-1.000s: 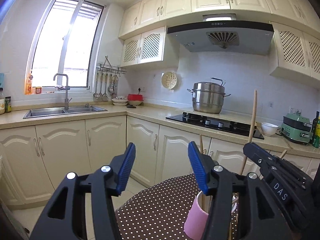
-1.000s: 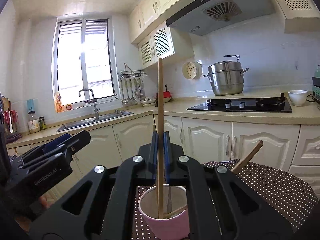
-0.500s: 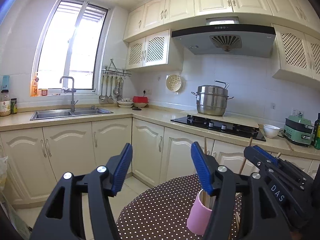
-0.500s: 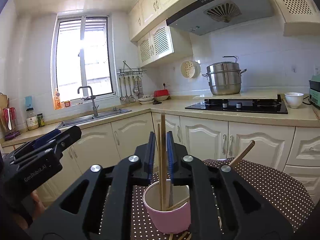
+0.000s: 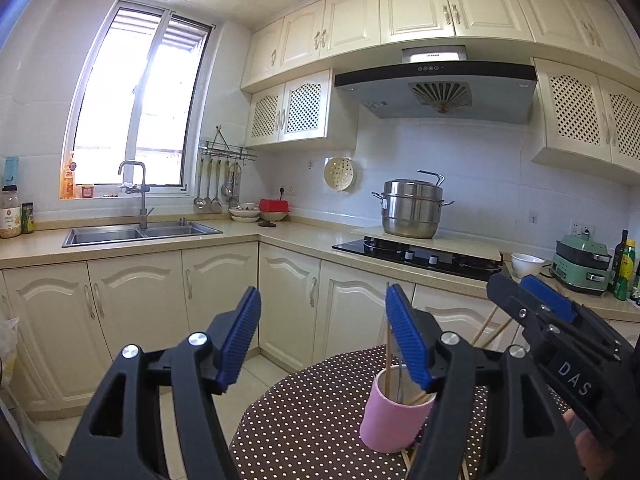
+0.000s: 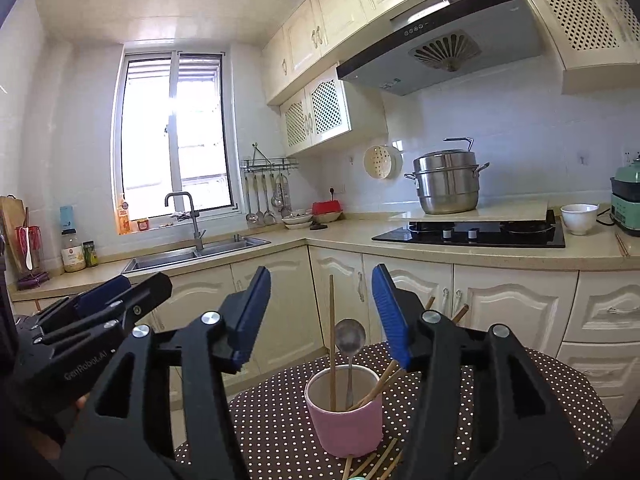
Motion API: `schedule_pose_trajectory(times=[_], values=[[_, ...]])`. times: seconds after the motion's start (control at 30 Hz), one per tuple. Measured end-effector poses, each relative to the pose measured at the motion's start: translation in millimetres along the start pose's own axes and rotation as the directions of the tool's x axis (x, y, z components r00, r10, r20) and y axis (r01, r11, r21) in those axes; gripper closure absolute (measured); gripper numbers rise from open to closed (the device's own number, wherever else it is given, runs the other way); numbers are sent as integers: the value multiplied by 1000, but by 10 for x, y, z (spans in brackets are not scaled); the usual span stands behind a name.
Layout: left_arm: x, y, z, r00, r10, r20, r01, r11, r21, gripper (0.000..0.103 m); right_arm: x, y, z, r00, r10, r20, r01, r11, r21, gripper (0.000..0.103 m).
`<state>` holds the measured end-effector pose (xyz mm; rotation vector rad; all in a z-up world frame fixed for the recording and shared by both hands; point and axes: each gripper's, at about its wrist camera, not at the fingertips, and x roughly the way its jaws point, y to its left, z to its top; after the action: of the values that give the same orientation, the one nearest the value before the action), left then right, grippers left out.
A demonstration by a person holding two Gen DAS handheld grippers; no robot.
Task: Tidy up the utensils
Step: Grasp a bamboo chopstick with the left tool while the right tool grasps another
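A pink cup (image 6: 345, 420) stands on a brown polka-dot table (image 6: 500, 396). It holds an upright wooden chopstick (image 6: 331, 332), a metal spoon (image 6: 349, 340) and leaning chopsticks (image 6: 380, 380). More chopsticks (image 6: 376, 464) lie on the table in front of the cup. My right gripper (image 6: 322, 312) is open and empty, above and just behind the cup. My left gripper (image 5: 322, 340) is open and empty, to the left of the cup (image 5: 394, 412). The right gripper also shows in the left wrist view (image 5: 532, 304).
Kitchen counters run behind the table, with a sink (image 6: 196, 254), a black hob (image 6: 472, 234) and a steel pot (image 6: 446, 180). A white bowl (image 6: 579, 218) and a green appliance (image 6: 626, 200) stand at the right. Cabinet doors (image 6: 408, 296) are close behind the table.
My right gripper lowered the upright chopstick into the pink cup, then opened and let it go. The left gripper stayed open and shifted slightly.
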<state>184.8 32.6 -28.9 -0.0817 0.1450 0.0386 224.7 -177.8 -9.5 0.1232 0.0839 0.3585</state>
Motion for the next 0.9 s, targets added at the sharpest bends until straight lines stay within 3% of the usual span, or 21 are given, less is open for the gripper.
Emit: schedule_pose_trajectory(times=[0.2,0.33,0.4,0.53,0.6,0.83,0.9], values=[[-93,-51,-128,991,-63,-121,63,998,1,38,-274,-25,-29,999,-30,-28,30,999,-28,46],[-26,-131,-333,962,-68,-266,85,995,54,38,-373,-131,-153,992,-68,-104,65,997,-32,43],[44,-157,-462,932,-89,-352,118,991,62,38,-415,-221,-248,987,-82,-139,81,997,-13,42],[214,-196,-759,851,-91,-516,148,987,69,38,-443,-410,-456,968,-115,-224,124,992,28,42],[282,-217,-901,816,-73,-573,147,986,83,38,-445,-488,-558,956,-128,-264,143,989,38,42],[536,-330,-1420,656,-112,-746,235,970,61,38,-416,-696,-896,911,-144,-387,183,981,66,41],[599,-384,-1543,622,-106,-775,247,967,66,38,-408,-745,-982,899,-142,-415,190,979,77,41]])
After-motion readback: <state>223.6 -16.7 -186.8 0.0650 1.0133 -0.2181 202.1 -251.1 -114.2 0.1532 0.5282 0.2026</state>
